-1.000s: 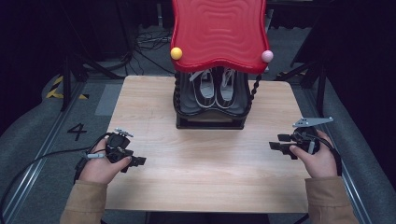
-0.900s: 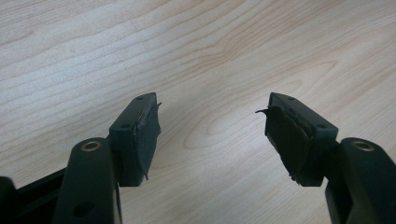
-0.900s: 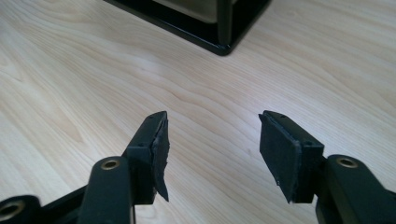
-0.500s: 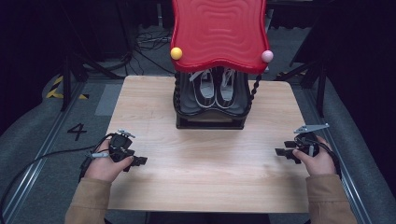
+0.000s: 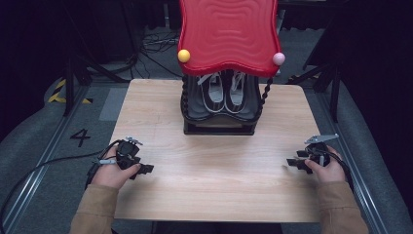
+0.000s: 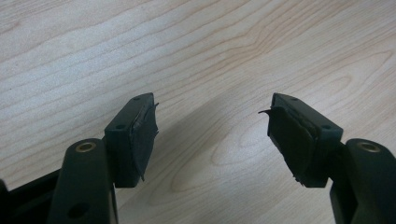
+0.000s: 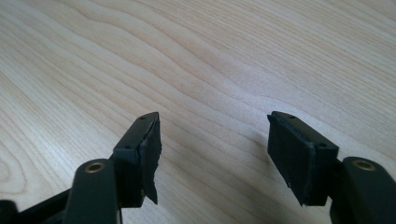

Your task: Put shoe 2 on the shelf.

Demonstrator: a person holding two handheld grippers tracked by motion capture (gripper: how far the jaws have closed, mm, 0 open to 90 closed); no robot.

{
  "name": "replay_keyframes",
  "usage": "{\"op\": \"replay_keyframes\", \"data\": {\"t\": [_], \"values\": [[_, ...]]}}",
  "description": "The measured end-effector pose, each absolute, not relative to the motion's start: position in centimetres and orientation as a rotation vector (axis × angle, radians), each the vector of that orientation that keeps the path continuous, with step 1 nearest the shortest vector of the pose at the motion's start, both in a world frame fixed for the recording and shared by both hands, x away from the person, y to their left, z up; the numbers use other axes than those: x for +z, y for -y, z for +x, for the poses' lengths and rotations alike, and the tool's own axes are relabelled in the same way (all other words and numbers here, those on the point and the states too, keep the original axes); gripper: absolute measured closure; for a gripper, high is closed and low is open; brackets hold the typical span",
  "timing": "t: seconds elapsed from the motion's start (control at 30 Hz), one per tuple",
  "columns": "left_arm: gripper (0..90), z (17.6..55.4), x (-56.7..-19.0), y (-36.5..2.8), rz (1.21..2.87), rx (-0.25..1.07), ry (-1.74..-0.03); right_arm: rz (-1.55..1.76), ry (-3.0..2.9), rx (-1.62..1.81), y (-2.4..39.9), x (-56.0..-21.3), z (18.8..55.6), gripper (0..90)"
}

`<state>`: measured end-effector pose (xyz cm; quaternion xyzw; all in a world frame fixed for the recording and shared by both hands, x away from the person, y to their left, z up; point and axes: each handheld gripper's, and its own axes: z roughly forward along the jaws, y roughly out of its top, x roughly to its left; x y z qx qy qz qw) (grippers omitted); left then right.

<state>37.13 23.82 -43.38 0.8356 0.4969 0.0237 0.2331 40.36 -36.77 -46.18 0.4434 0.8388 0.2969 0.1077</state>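
Where floor [image 5: 58, 146] shows, "4" [image 5: 80, 137] readable; shoes [image 5: 225, 92] apparently unbranded.

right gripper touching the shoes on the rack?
Apart. In the high view the right gripper sits near the table's right edge, bare wood between it and the shoes. Its jaws, just opening, hold nothing.

Overhead light falls evenly on the pale wooden tabletop [image 5: 214, 170] amid dark surroundings, a soft shadow lies between the worn black rubber fingertips [image 6: 144, 135] of the left gripper, the near arms slightly blurred.
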Motion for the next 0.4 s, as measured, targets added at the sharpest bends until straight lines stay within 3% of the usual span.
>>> {"op": "replay_keyframes", "data": {"t": [0.4], "values": [[32.3,37.17,-43.57,-23.36,2.34,0.069,-1.299,1.165,-2.519,0.846,36.54,-46.95,40.51,27.5]]}}
